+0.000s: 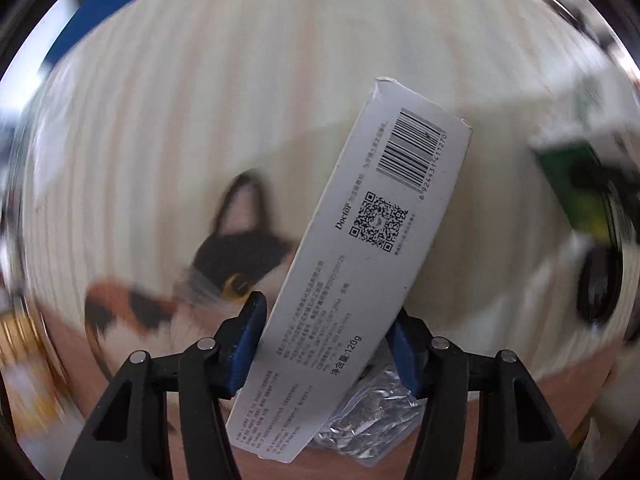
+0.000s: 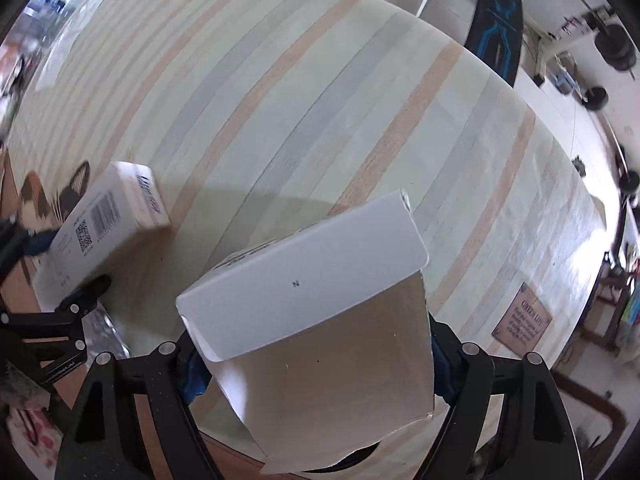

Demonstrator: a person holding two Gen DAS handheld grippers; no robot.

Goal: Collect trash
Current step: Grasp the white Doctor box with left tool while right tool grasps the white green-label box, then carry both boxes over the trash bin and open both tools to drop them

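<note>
My left gripper point(image 1: 326, 332) is shut on a long white toothpaste box point(image 1: 360, 248) with a barcode and QR code, held tilted above the striped tablecloth point(image 1: 200, 100). A crumpled clear wrapper point(image 1: 372, 416) lies under it. My right gripper point(image 2: 316, 364) is shut on a white carton point(image 2: 304, 300) with an open flap. The toothpaste box point(image 2: 104, 228) and left gripper fingers point(image 2: 86, 292) also show at the left of the right wrist view.
A cat picture point(image 1: 208, 280) is printed on the cloth near the left gripper. A green box point(image 1: 576, 184) is blurred at the right. A brown label point(image 2: 522, 322) sits on the cloth point(image 2: 320, 100). Shelves and black equipment point(image 2: 612, 44) stand beyond the table.
</note>
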